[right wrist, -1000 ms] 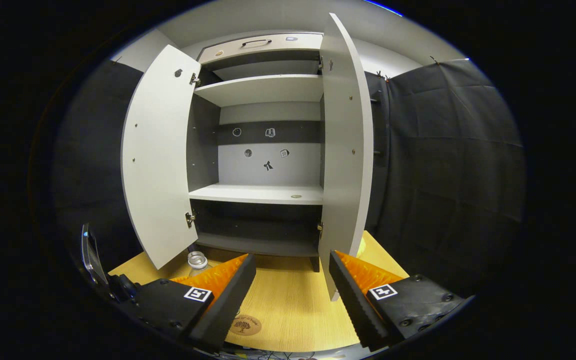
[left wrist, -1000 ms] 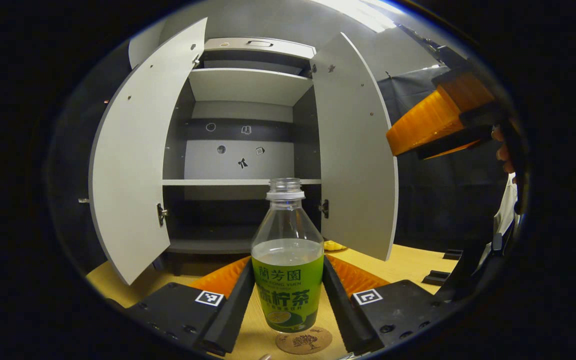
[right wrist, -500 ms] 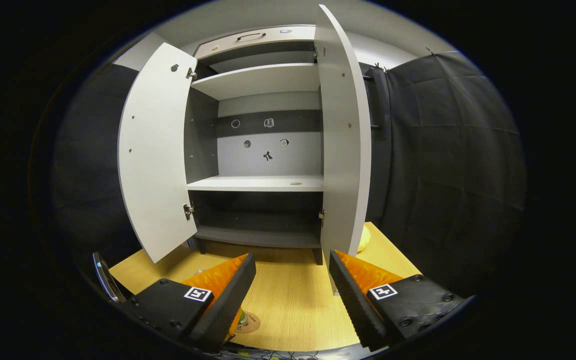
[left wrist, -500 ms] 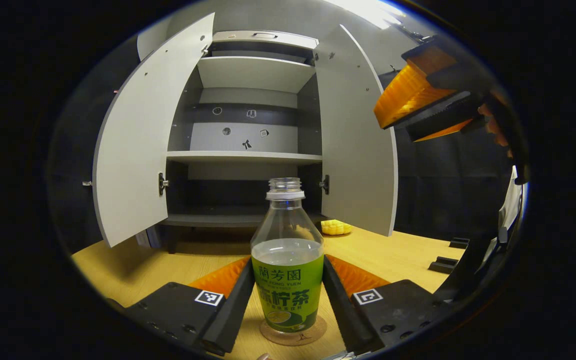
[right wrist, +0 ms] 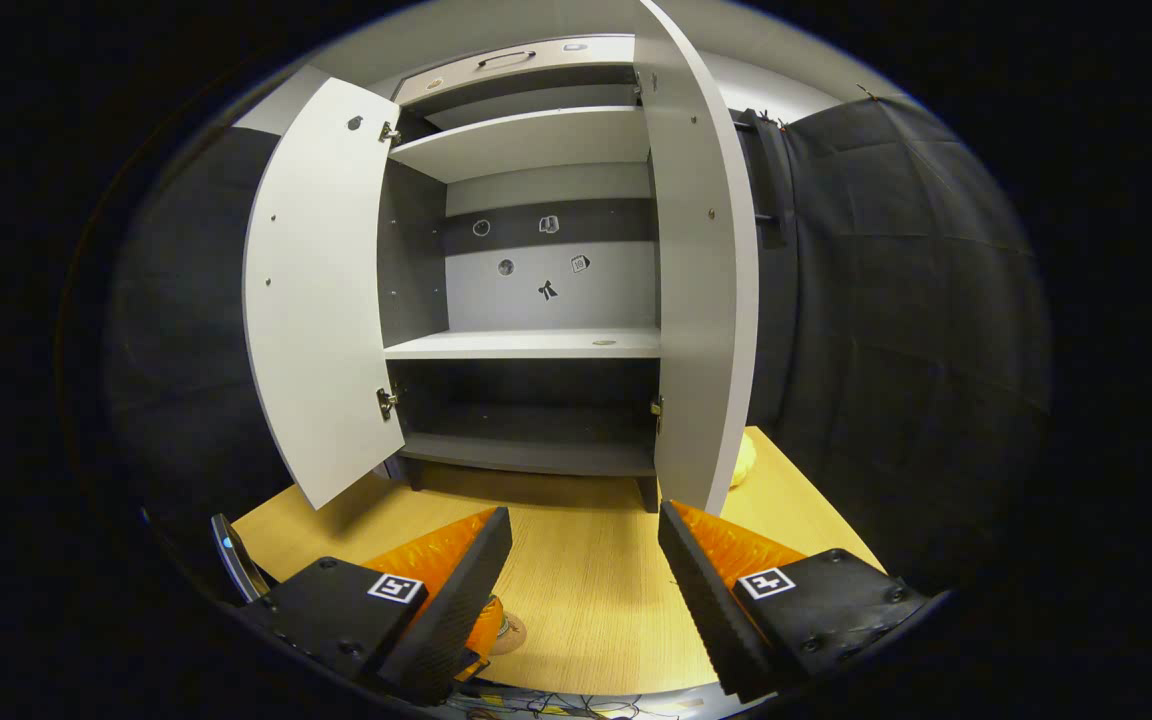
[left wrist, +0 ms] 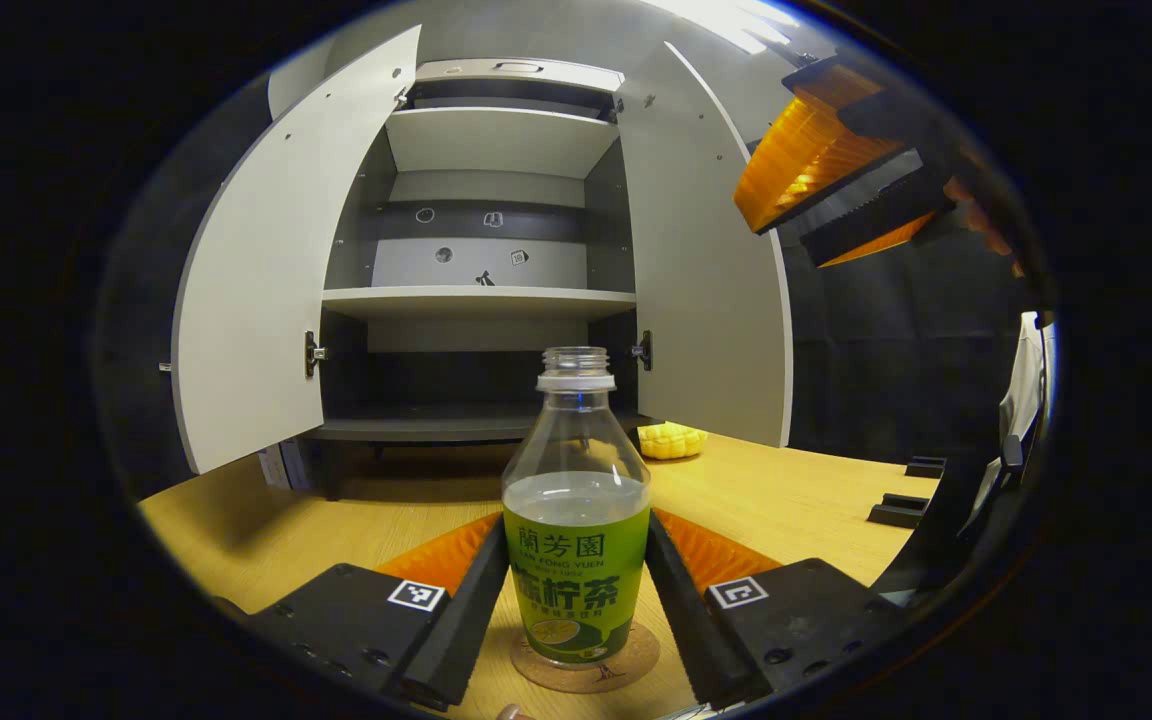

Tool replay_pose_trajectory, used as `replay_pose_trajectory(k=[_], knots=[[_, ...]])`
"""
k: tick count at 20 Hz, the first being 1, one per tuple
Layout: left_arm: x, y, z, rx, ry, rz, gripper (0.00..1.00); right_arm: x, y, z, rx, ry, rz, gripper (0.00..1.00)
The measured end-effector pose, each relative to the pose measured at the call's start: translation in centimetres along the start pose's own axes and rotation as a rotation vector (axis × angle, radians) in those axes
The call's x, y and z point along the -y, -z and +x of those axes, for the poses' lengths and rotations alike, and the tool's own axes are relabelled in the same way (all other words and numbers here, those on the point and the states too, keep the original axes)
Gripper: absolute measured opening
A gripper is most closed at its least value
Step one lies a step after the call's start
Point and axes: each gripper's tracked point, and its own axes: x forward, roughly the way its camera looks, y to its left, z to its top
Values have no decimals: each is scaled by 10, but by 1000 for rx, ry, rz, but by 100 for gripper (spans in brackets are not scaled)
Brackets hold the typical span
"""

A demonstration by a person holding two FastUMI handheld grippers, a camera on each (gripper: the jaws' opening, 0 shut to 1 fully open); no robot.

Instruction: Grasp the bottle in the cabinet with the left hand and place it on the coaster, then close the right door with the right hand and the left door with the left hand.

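On the table (left wrist: 796,490), bottle (left wrist: 576,520) stands between left hand-held gripper (left wrist: 576,620) fingers.

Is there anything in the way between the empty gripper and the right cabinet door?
Nothing visible. The right gripper is open, and only bare table lies between it and the right door.

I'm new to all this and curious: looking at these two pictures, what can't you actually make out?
- Coaster, left gripper view: the bottle covers its middle, so full contact can't be confirmed.
- Left gripper: its fingers flank the bottle; whether both press it is unclear.
- Yellow object, left gripper view: too small to identify; in the right gripper view the right door hides most of it.
- Right gripper hides most of the coaster in its own view.
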Motion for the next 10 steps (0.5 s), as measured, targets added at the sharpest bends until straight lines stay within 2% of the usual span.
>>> replay_pose_trajectory(k=[2, 3, 7, 10], knots=[[1, -2, 0, -5, -1, 4, 89, 0, 1, 1, -6, -3, -4, 98], [1, -2, 0, -6, 1, 11, 99, 1, -1, 1, -5, -4, -1, 98], [0, -16, 4, 6, -6, 70, 98, 5, -9, 0, 8, 4, 7, 98], [-2, -48, 7, 49, -2, 120, 97, 0, -17, -3, 5, -20, 26, 98]])
